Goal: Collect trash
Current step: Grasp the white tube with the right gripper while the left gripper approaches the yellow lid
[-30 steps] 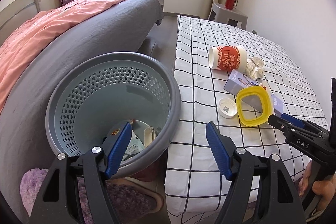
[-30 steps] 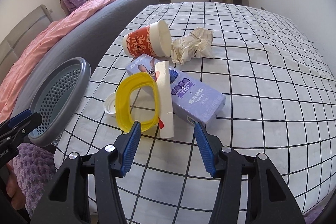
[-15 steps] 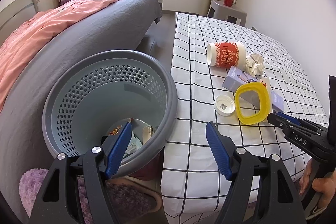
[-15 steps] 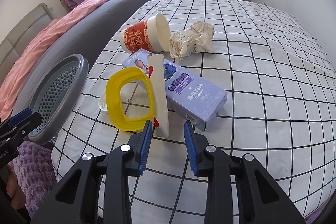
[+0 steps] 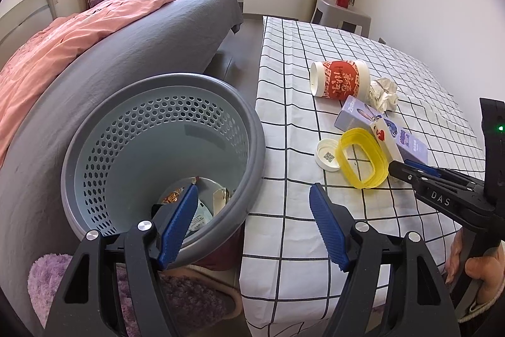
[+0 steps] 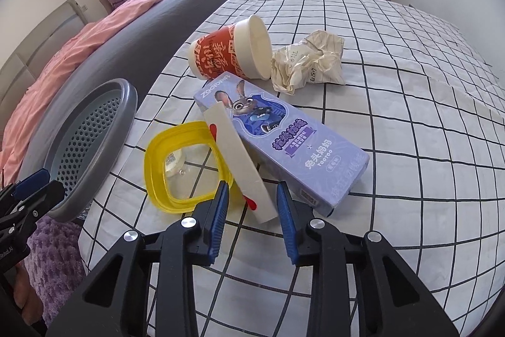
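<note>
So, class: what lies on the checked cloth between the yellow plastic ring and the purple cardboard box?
A flat white card strip leans there, between the yellow plastic ring and the purple cardboard box; the right wrist view shows it best.

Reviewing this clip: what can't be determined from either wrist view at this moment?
- Bin contents: left wrist view, mostly hidden behind the left gripper finger and the bin's depth.
- Whether the right gripper pads actually press the white strip: right wrist view, contact unclear.
- White cap: its code print is too small to read; in the right wrist view the yellow ring covers it.
- Crumpled paper writing: too small to read.
</note>
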A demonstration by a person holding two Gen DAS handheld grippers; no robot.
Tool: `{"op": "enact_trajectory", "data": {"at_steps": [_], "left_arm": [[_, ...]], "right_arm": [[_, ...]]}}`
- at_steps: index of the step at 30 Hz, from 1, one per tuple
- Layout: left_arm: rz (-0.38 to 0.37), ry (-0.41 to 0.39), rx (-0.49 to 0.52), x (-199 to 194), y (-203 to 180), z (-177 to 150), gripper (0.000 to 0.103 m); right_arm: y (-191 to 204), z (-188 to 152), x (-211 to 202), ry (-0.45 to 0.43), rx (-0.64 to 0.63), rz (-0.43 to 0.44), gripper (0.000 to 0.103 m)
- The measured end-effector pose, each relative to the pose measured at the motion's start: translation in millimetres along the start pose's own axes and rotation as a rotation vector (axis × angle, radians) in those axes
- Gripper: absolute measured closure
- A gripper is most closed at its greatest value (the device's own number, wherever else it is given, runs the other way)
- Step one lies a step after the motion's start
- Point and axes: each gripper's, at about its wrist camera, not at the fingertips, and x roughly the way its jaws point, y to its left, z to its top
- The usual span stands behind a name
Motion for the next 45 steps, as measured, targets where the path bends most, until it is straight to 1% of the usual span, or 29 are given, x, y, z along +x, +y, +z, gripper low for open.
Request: {"op": "enact_trajectory", "data": {"at_steps": [6, 9, 10, 11, 12, 14, 18, 22, 27, 37, 42, 45], "left_arm": [[-0.001, 0.003, 0.002, 1.6, -0.5, 0.2, 0.033], [0.0, 0.004, 0.002, 1.6, -0.5, 0.3, 0.033], [0.001, 0.004, 0.002, 1.8, -0.4, 0.5, 0.033], [0.0, 0.004, 0.002, 1.8, -0.4, 0.5, 0.033], [0.001, 0.003, 0.003, 1.7, -0.5, 0.6, 0.033], [0.001, 0.003, 0.004, 1.6, -1.2, 1.0, 0.033], [0.002, 0.003, 0.01, 1.4, -4.6, 1.9, 0.033], [-0.002, 0.005, 0.023, 0.9, -11.2, 1.7, 0.033], [-0.019, 0.012, 0.041, 3.7, -25.1, 3.3, 0.033], [-0.087, 0.051, 0.067, 22.9, -67.5, 12.3, 0.033], [-0.089, 0.077, 0.085, 38.7, -90.6, 17.7, 0.032], [-0.088, 0.108, 0.073, 52.0, -98.8, 21.4, 0.031]], "right_arm": [[7.5, 8.1, 6.8, 0.003, -0.028, 0.003, 0.071], [10.2, 11.3, 10.2, 0.01, -0.037, 0.018, 0.072], [10.7, 11.8, 10.9, 0.013, -0.038, 0.024, 0.073], [11.0, 12.1, 11.3, 0.016, -0.038, 0.03, 0.078], [10.9, 12.0, 11.5, 0.019, -0.036, 0.035, 0.08], [9.9, 11.3, 11.3, 0.02, -0.028, 0.049, 0.083], [9.3, 8.7, 6.9, 0.014, -0.023, 0.06, 0.088], [6.1, 5.1, -2.1, 0.0, -0.011, 0.066, 0.089], [-2.5, -4.0, -20.5, -0.02, 0.012, 0.072, 0.089], [-29.5, -24.5, -58.9, -0.063, 0.051, 0.072, 0.09], [-48.3, -32.4, -71.3, -0.083, 0.076, 0.061, 0.09], [-63.0, -35.0, -74.9, -0.091, 0.099, 0.055, 0.09]]}}
